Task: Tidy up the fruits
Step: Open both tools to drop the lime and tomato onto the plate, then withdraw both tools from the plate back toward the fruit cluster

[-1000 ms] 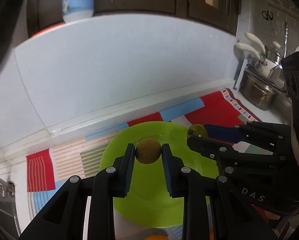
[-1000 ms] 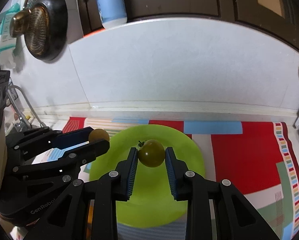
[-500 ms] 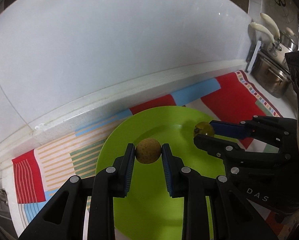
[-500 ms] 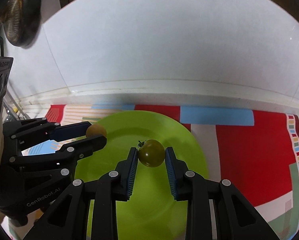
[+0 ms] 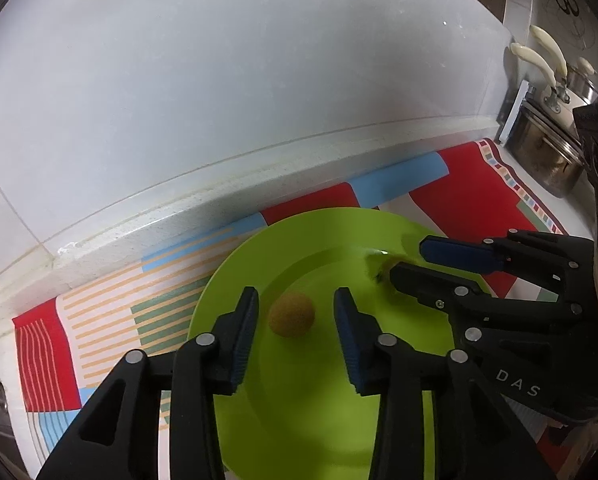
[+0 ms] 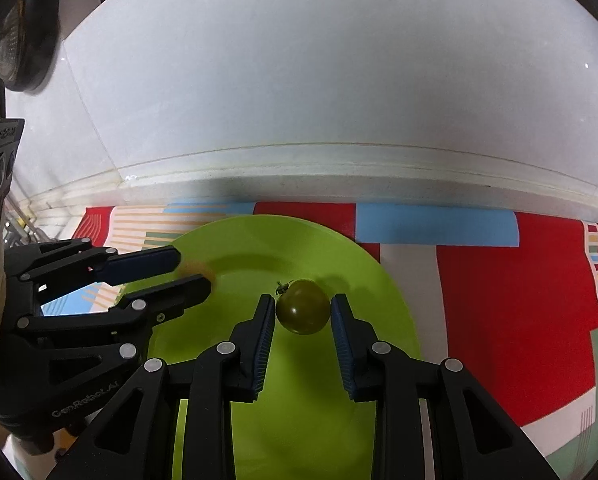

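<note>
A lime green plate (image 5: pixel 299 420) lies on a striped cloth; it also shows in the right wrist view (image 6: pixel 235 240). My left gripper (image 5: pixel 295 308) is open, with a round tan fruit (image 5: pixel 291 314) lying loose on the plate between its fingers. My right gripper (image 6: pixel 302 308) is open, with a dark green tomato (image 6: pixel 303 306) between its fingers, apart from both pads, over the plate. Each gripper shows in the other's view: the right one (image 5: pixel 419 258) and the left one (image 6: pixel 191 270). There the fruits are blurred.
The red, blue and striped cloth (image 6: pixel 511 300) covers the counter up to a white tiled wall (image 6: pixel 319 100). Metal pots (image 5: pixel 547 156) with cream handles stand at the far right. A dark strainer (image 6: pixel 15 48) hangs at the upper left.
Both grippers have moved down over the plate and opened. The tan fruit has left the left gripper's grip and lies on the plate. The tomato is loose between the right fingers.
</note>
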